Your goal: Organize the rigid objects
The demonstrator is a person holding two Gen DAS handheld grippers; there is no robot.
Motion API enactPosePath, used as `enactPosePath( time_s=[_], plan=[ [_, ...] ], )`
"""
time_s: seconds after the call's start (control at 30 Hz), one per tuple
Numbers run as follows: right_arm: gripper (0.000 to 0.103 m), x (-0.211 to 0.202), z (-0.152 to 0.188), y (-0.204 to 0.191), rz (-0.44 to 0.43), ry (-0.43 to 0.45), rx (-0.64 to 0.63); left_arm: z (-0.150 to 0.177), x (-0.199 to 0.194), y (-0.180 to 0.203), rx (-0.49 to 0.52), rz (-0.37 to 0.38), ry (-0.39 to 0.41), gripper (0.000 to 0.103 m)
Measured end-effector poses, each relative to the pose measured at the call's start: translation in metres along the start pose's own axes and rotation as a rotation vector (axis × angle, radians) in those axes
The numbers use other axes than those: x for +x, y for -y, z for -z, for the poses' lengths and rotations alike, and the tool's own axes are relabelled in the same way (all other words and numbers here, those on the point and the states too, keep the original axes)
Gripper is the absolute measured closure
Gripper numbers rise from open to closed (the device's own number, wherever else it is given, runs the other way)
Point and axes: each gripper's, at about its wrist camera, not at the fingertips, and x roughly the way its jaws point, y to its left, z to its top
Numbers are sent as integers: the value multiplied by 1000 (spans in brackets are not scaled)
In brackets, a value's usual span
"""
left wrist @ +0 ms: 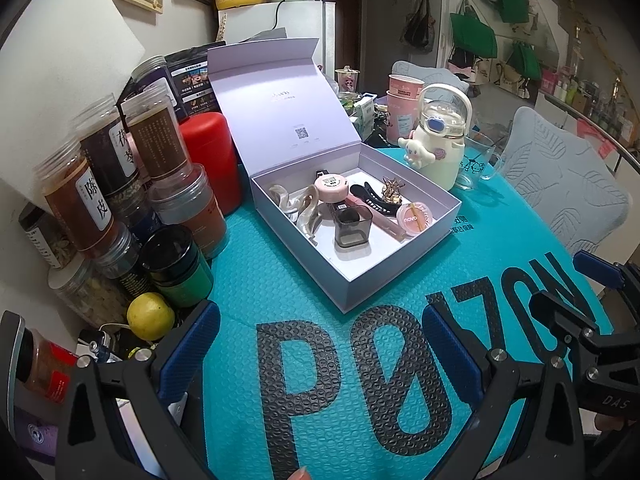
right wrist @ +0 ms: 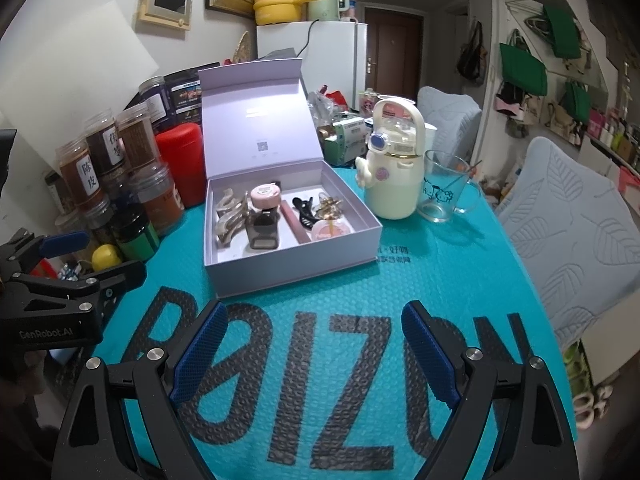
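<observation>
Teal bubble-textured mat (left wrist: 500,256) with large black embossed letters, spread over tabletop. Centred on it: rigid lavender cardboard gift box (left wrist: 384,276), rectangular, hinged lid (left wrist: 280,104) standing open at far edge.

Box contents, all inside:
- 2 glossy cream hair claws (left wrist: 296,208), curved, overlapping, left part of tray.
- 1 round pink compact (left wrist: 330,186), upright on edge, touching smoked translucent square cup (left wrist: 352,226) in front of it.
- 1 pink tube (left wrist: 380,218), long, lying flat.
- 1 black hair clip (left wrist: 374,198), smooth plastic.
- 1 gold metal clip (left wrist: 392,192), ornate, at far right.
- 1 small round blush pot (left wrist: 414,220), clear lid, near right corner.

Left of box: clear ribbed plastic spice jars (left wrist: 100,184), stacked, count uncertain; 1 red matte cylinder (left wrist: 210,160); 1 lemon (left wrist: 150,316). Right of box: 1 cream bottle with loop handle (left wrist: 438,140); 1 glass mug (right wrist: 444,186) just beside it.

Left gripper (left wrist: 320,344): blue ribbed pads spread wide, nothing between, low over mat short of box. Right gripper (right wrist: 314,344): likewise spread, empty.
</observation>
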Motion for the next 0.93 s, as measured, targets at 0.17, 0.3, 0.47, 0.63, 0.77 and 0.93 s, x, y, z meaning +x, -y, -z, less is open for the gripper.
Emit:
enactPosePath(
  time_s=[0.17, 0.3, 0.47, 0.63, 0.77, 0.93],
  plan=[
    [13, 0, 1, 0, 1, -1, -1, 0, 1, 0, -3, -4, -5, 0],
    [13, 2, 3, 2, 1, -5, 0, -1, 0, -1, -1, -8, -3, 0],
    [13, 5, 7, 5, 1, -15, -1, 0, 0, 0, 1, -15, -4, 0],
    [13, 8, 8, 6, -2, -27, 4, 1, 2, 2, 12, -30, -9, 0],
    [13, 9, 8, 5, -2, -33, 8, 1, 4, 3, 15, -27, -17, 0],
    [13, 9, 8, 6, -1, -35, 11, 2, 5, 5, 17, -16, -23, 0]
  ],
)
